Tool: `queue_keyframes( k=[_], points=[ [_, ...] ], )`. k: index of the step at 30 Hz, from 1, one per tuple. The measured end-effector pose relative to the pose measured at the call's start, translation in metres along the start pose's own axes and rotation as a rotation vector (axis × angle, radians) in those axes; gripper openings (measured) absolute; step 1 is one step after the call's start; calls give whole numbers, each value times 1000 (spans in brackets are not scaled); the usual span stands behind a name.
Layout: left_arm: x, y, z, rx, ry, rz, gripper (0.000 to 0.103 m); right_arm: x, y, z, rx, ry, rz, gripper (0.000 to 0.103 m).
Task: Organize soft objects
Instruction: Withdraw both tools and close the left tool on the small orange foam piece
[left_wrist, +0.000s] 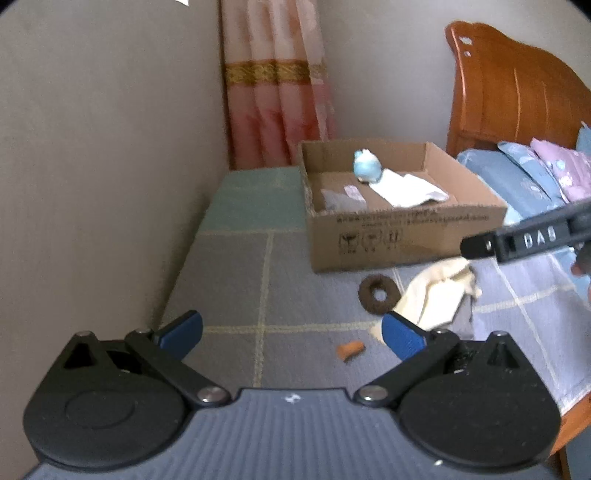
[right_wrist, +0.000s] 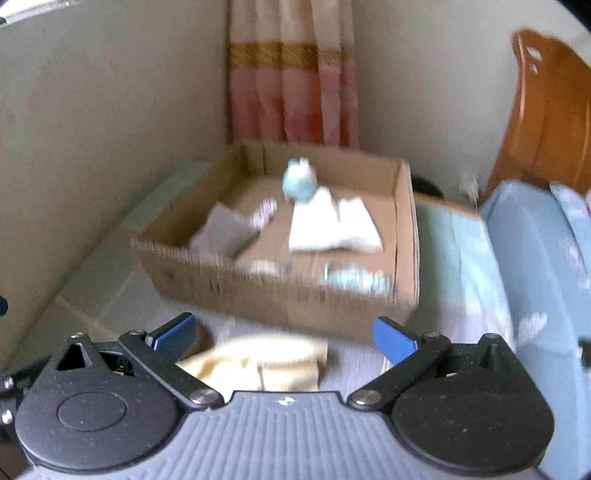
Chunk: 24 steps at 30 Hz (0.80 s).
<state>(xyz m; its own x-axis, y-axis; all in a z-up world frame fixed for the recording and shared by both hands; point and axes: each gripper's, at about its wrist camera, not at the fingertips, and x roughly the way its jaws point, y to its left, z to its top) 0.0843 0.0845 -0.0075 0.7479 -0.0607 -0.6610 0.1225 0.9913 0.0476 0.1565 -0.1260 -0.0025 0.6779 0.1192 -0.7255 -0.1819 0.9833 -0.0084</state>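
An open cardboard box (left_wrist: 402, 236) stands on the bed and holds a blue plush toy (left_wrist: 366, 166), a white cloth (left_wrist: 410, 188) and a grey cloth (left_wrist: 338, 201). In front of it lie a brown ring (left_wrist: 378, 293), a cream cloth (left_wrist: 439, 291) and a small orange piece (left_wrist: 351, 349). My left gripper (left_wrist: 291, 334) is open and empty above the bedspread. My right gripper (right_wrist: 282, 338) is open, hovering over the cream cloth (right_wrist: 258, 360), with the box (right_wrist: 280, 291) just beyond. Its body also shows in the left wrist view (left_wrist: 532, 236).
The bed has a grey checked spread (left_wrist: 236, 273). A wall runs along the left, a pink curtain (left_wrist: 275, 85) hangs in the corner. A wooden headboard (left_wrist: 513, 85) and blue and pink pillows (left_wrist: 517, 173) are at the right.
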Motion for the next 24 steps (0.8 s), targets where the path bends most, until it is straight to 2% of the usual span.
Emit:
queue_keyframes(
  k=[4, 10, 16, 20, 24],
  points=[
    [9, -6, -8, 19, 31, -34, 102, -1, 2, -30, 39, 31, -9, 103],
    [34, -15, -18, 39, 90, -56, 102, 2, 7, -56, 35, 50, -50, 103],
    [58, -17, -23, -6, 145, -41, 102, 8, 10, -67, -8, 55, -82, 103],
    [68, -18, -19, -29, 130, -29, 102, 10, 5, -70, -7, 68, -69, 103],
    [84, -18, -17, -48, 157, -15, 102, 14, 4, -74, -11, 79, -53, 103]
  ],
)
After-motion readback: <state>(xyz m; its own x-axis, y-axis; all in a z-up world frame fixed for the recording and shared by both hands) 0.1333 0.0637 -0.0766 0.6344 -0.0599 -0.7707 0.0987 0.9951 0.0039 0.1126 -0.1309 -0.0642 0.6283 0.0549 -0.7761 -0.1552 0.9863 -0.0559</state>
